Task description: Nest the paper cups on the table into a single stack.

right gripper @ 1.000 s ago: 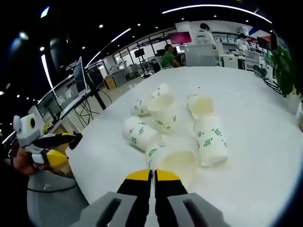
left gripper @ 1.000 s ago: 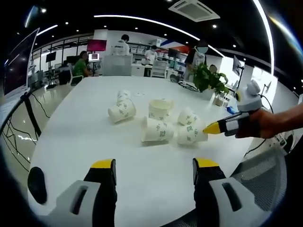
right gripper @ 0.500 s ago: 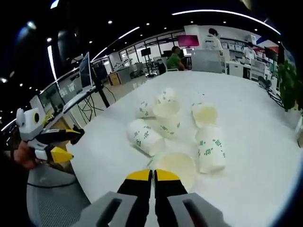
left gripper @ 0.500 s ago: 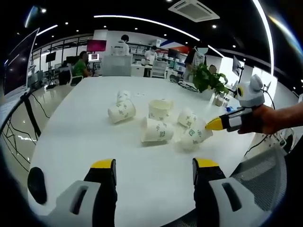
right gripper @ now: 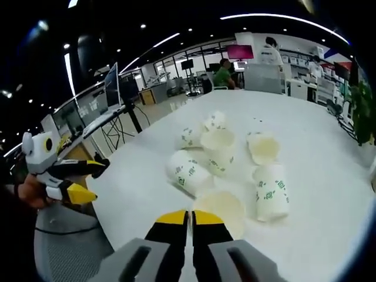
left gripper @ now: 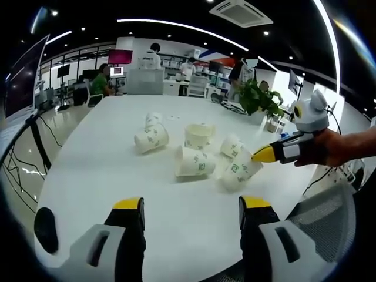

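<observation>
Several white paper cups with green print lie scattered on the white table (left gripper: 88,176). One stands upright (left gripper: 198,135), and others lie on their sides (left gripper: 195,162) (left gripper: 151,138). My right gripper (right gripper: 189,217) is shut on the rim of a paper cup (right gripper: 220,208), whose open mouth faces the camera. In the left gripper view the right gripper (left gripper: 264,154) reaches in from the right and holds this cup (left gripper: 239,170) tilted at the group's right side. My left gripper (left gripper: 191,205) is open over the near table edge, well short of the cups. It is also seen at the table's corner (right gripper: 94,179).
A potted plant (left gripper: 258,97) stands at the far right of the table. A small black object (left gripper: 46,229) lies near the front left edge. A mesh chair (left gripper: 329,223) sits by the right corner. People sit at desks (left gripper: 103,79) beyond the table.
The right gripper has raised and tilted the held cup off the table beside the group. The right gripper view has pulled back and upward. The left gripper has stayed still.
</observation>
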Action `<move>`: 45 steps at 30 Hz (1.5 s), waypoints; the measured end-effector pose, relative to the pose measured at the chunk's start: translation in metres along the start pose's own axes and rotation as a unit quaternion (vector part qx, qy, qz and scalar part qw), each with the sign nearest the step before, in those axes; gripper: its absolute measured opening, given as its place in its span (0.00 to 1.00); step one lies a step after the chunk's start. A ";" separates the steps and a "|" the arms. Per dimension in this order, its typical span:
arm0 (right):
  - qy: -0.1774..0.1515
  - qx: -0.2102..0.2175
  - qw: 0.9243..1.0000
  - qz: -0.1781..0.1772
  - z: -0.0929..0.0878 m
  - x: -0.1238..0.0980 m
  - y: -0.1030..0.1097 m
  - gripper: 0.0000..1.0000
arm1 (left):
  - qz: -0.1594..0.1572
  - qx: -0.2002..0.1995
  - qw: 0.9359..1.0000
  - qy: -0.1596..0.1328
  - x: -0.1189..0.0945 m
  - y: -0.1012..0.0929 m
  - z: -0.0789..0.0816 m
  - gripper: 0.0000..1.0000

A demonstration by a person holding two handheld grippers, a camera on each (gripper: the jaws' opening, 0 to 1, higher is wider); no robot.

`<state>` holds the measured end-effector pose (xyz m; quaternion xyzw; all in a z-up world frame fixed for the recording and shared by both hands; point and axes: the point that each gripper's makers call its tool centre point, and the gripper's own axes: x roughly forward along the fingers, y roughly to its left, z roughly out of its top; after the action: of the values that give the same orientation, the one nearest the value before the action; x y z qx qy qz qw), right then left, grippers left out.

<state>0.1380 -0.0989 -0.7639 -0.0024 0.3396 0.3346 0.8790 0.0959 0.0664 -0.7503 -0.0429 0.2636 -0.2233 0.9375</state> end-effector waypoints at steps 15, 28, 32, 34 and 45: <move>0.005 -0.031 0.999 0.026 0.009 0.014 0.031 0.01 | -0.001 -0.001 1.000 0.000 -0.002 -0.004 0.002 0.64; 0.006 -0.027 0.999 0.026 0.010 0.016 0.024 0.01 | -0.005 0.002 1.000 0.004 -0.004 -0.009 0.003 0.63; 0.000 -0.019 1.000 0.021 0.012 0.012 0.017 0.01 | -0.006 0.004 1.000 0.006 -0.004 -0.010 0.003 0.63; -0.005 -0.012 1.000 0.019 0.013 0.010 0.014 0.02 | -0.006 0.004 1.000 0.007 -0.003 -0.010 0.002 0.63; -0.028 0.024 0.999 -0.011 0.022 -0.006 -0.008 0.02 | -0.006 0.004 1.000 0.009 -0.002 -0.009 0.001 0.63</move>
<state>0.1523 -0.1036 -0.7456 0.0244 0.3224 0.3170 0.8916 0.0908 0.0595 -0.7469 -0.0389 0.2707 -0.2300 0.9340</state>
